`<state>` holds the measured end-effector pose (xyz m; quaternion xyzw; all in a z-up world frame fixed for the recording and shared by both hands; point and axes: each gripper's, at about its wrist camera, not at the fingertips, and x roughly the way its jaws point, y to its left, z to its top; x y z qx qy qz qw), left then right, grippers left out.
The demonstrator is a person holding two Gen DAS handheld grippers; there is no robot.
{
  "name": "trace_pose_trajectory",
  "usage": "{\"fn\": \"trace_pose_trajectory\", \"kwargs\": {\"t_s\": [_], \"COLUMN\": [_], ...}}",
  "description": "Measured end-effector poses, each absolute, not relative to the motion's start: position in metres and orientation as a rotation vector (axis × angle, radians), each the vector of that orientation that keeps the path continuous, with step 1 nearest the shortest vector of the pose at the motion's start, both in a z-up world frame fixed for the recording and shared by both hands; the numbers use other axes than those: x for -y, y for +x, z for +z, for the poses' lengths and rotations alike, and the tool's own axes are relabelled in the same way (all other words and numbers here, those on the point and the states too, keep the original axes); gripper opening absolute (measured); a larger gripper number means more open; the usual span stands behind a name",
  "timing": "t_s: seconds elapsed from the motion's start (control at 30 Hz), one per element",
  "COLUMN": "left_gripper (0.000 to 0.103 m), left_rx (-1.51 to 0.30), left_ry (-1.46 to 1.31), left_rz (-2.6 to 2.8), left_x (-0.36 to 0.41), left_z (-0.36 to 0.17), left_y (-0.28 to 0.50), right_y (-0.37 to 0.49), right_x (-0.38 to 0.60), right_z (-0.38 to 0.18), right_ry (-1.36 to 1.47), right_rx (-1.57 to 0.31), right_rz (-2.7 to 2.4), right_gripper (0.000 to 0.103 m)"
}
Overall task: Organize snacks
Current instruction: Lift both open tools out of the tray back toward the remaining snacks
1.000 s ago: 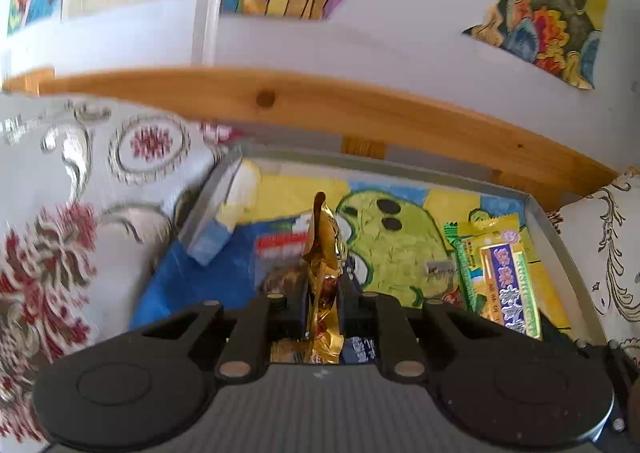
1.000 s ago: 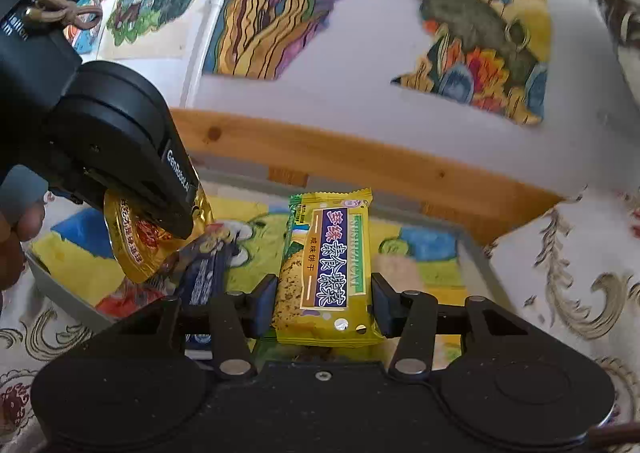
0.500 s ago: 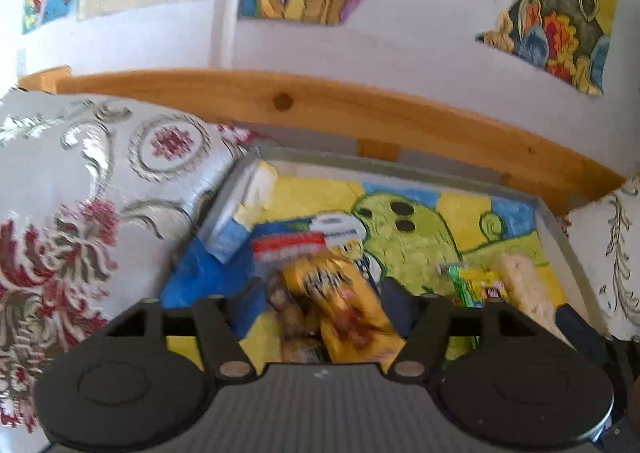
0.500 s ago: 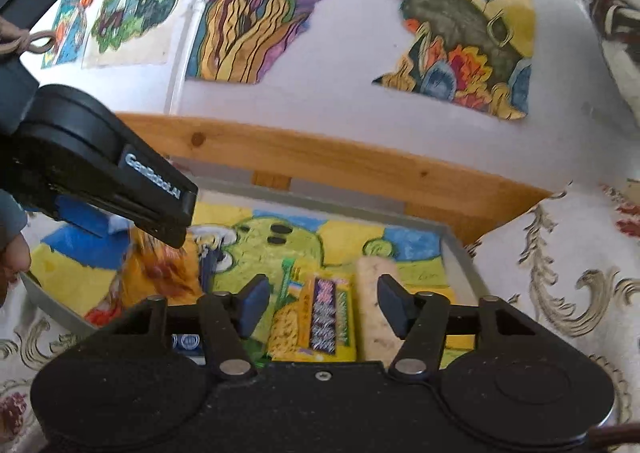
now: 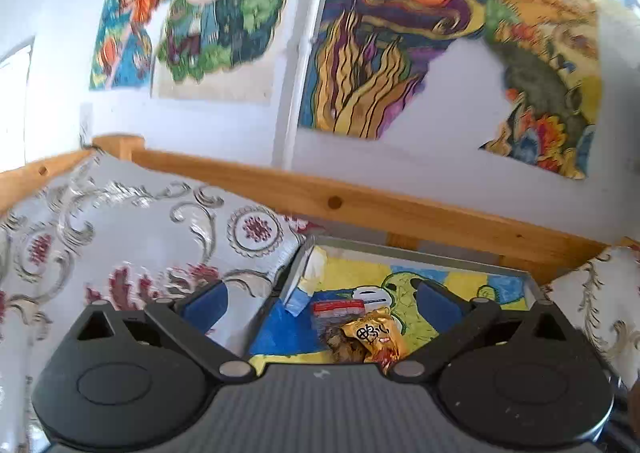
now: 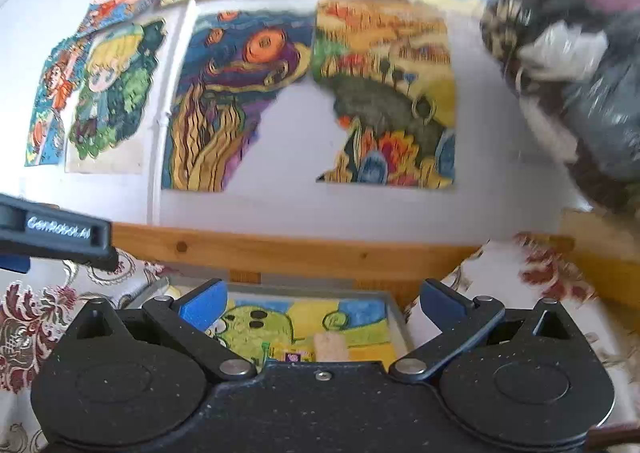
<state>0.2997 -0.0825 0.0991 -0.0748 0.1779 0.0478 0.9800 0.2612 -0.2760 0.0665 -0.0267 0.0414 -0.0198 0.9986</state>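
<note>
Left gripper (image 5: 320,303) and right gripper (image 6: 320,303): jaws spread, empty. Gold snack packet (image 5: 374,339) lies in grey tray (image 5: 420,253), lower centre.

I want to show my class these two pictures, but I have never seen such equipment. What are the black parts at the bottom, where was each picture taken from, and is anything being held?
No robot is here: a person holds a two-finger claw in each hand, and a wide-angle camera on each looks forward along its fingers. The black parts are the claws themselves.

One picture comes from the left claw, the other from the right claw. Both stand open and hold nothing.

Ahead lies a shallow grey tray with a cartoon picture inside, resting on patterned cloth before a wooden rail. In the tray lie a gold snack packet and a red-labelled packet; the right view shows a pale bar. Drawings hang on the wall.
</note>
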Motion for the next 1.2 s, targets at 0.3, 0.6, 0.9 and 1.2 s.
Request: {"fn": "trace_pose_trajectory", "kwargs": {"t_s": [0.3,0.6,0.9,1.2], "left_gripper": [0.102,0.102,0.102,0.102], "left_rx": [-0.285,-0.302,-0.314,-0.392], "left_ry": [-0.102,-0.099,-0.091,-0.1], "left_rz": [0.094,0.107,0.086,0.06], "left_x": [0.076,0.056,0.038,0.019], "left_z": [0.107,0.085,0.061,0.032], "left_y": [0.226,0.166,0.119,0.089], "right_y": [0.202,0.139,0.084,0.053], "right_x": [0.264,0.257,0.258,0.252], "right_z": [0.077,0.059,0.046,0.028], "right_ry": [-0.058,-0.08,-0.107,-0.077], "right_rx": [-0.059,-0.072,-0.117,-0.264], "right_rz": [-0.03,-0.029,-0.029,-0.023], "right_gripper": [0.102,0.102,0.102,0.102]}}
